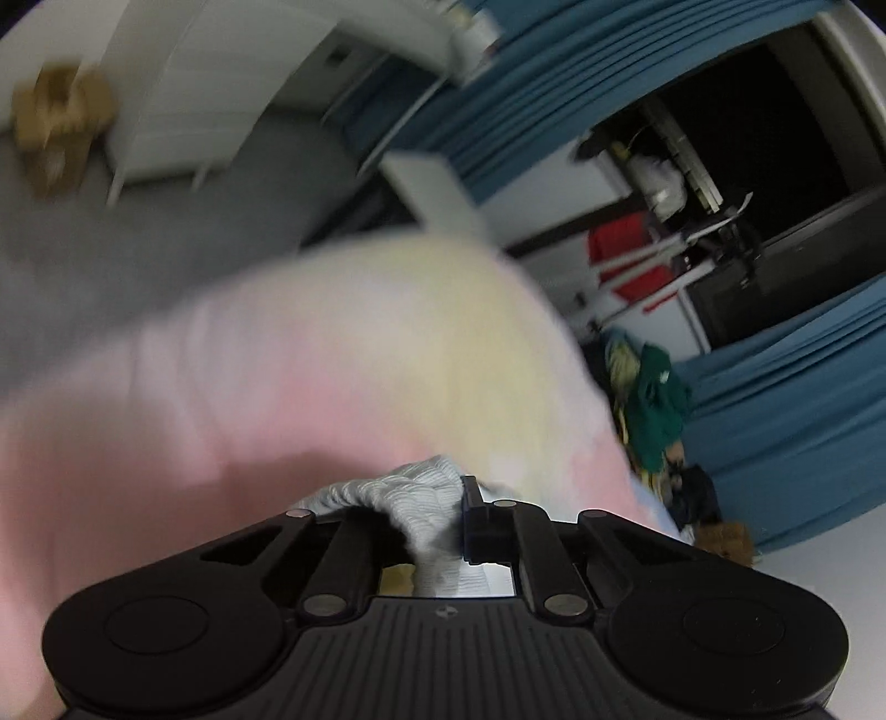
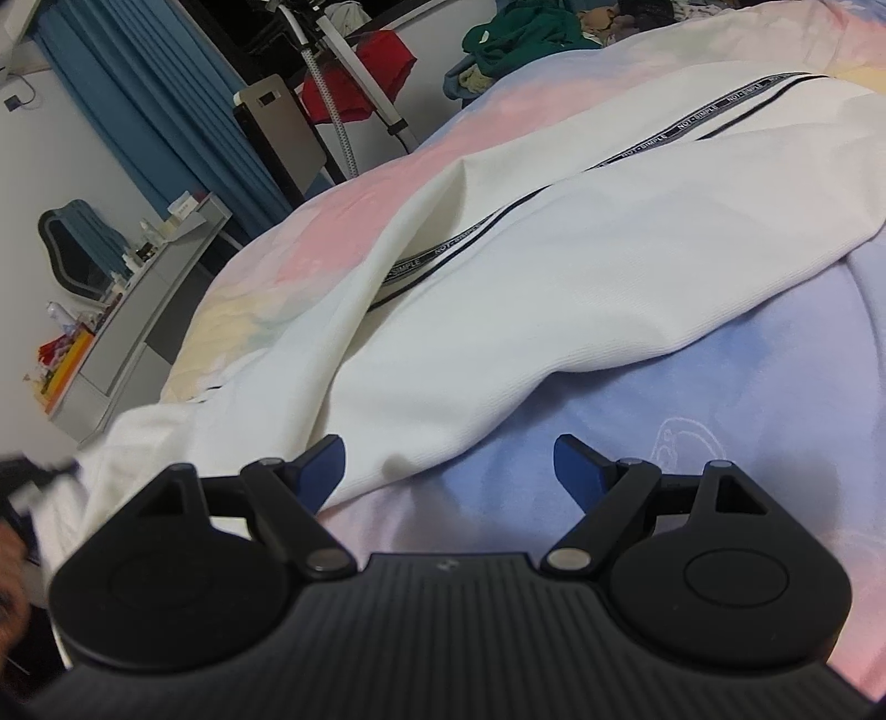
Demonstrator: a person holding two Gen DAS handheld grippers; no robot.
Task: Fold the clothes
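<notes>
White trousers [image 2: 554,266] with a black side stripe and a lettered tape lie stretched across the pastel bedspread [image 2: 720,399]. My right gripper [image 2: 448,451] is open just above the bed. Its left blue fingertip sits over the garment's lower edge and its right one over bare sheet, with nothing between them. In the left wrist view my left gripper [image 1: 443,498] is shut on a bunched, ribbed white piece of fabric [image 1: 410,493], which covers its left finger. Behind it the pink and yellow bedspread [image 1: 277,360] is blurred.
A pile of green and dark clothes [image 2: 526,39] lies at the bed's far end. Blue curtains [image 2: 155,94], a grey desk with clutter [image 2: 138,310] and a red cloth on a stand [image 2: 365,72] lie beyond the bed. A hand [image 2: 11,565] shows at the left edge.
</notes>
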